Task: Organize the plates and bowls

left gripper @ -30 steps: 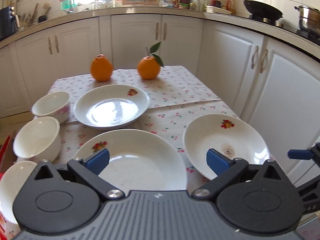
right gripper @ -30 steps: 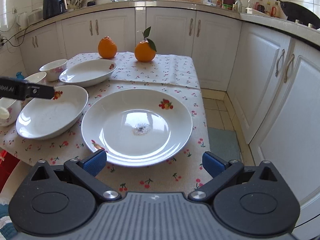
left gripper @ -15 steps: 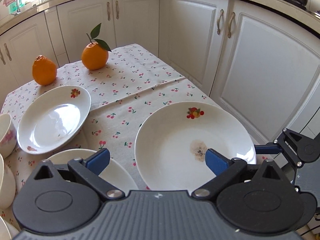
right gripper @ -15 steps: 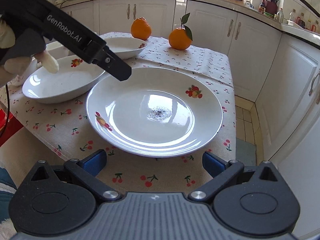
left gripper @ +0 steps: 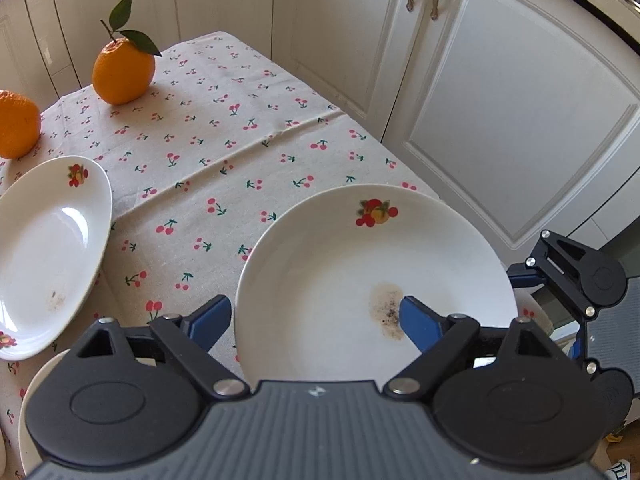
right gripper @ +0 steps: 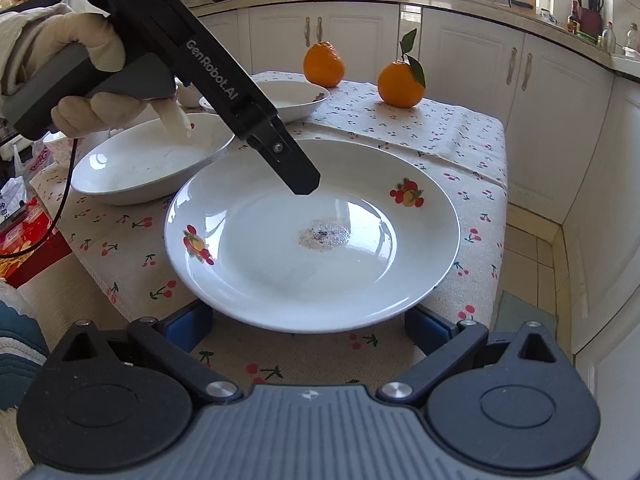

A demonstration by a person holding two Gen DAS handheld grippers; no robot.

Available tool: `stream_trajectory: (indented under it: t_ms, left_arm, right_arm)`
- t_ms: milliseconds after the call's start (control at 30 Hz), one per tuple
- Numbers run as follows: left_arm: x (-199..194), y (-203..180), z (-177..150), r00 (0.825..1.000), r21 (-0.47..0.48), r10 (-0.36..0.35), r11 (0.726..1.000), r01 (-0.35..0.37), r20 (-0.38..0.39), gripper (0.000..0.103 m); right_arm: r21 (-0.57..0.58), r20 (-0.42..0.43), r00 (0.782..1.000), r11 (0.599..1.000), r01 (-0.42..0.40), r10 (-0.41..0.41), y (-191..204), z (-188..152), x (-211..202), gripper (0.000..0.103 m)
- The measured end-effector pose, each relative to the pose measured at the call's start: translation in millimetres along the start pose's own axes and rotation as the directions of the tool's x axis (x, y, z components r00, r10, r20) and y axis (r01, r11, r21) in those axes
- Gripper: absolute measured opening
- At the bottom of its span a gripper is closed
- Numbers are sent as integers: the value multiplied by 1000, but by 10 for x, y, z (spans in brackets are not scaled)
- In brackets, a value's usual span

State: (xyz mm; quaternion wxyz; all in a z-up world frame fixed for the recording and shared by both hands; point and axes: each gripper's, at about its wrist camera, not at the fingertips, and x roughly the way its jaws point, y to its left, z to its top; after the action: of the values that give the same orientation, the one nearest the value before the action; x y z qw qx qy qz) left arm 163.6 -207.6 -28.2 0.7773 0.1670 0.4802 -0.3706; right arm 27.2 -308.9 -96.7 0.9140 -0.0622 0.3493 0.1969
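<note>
A large white plate (left gripper: 372, 276) with fruit prints and a brown smudge lies at the table's near right corner; it also shows in the right wrist view (right gripper: 312, 236). My left gripper (left gripper: 316, 316) is open and hovers over the plate's left rim, one finger outside it and one above the smudge; it shows from the side in the right wrist view (right gripper: 298, 178). My right gripper (right gripper: 310, 322) is open at the plate's near rim, its fingers low on either side. A second plate (right gripper: 152, 160) and a third plate (left gripper: 48, 256) lie to the left.
Two oranges (right gripper: 400, 84) (right gripper: 323, 64) stand at the far end of the cherry-print tablecloth (left gripper: 224, 148). A small bowl (right gripper: 60, 148) sits at the far left. White cabinets (left gripper: 500, 100) stand close on the right. A red packet (right gripper: 28, 240) lies below the table's left edge.
My left gripper has swung right from the left plates and come down over the large plate. My right gripper has moved in low, up to the plate's near rim.
</note>
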Motion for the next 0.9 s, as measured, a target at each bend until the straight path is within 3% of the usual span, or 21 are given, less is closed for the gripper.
stream_trajectory:
  t_ms: [133,433,900]
  left_arm:
    - [120,32,37,999,5,-7,1000,8,-50,81]
    - [227,133,102,993,-26,-57,998,55,-101,77]
    - [231,98,138,994,0,-71,997,71,-85,77]
  right_arm:
    - [-26,13,1000,999,-24,24,-24,5,9,103]
    - [-38,4,999,999,-34,34,-72,57,56,102]
    - [-65,-36,999,998,-13,10,-61,137,52,102]
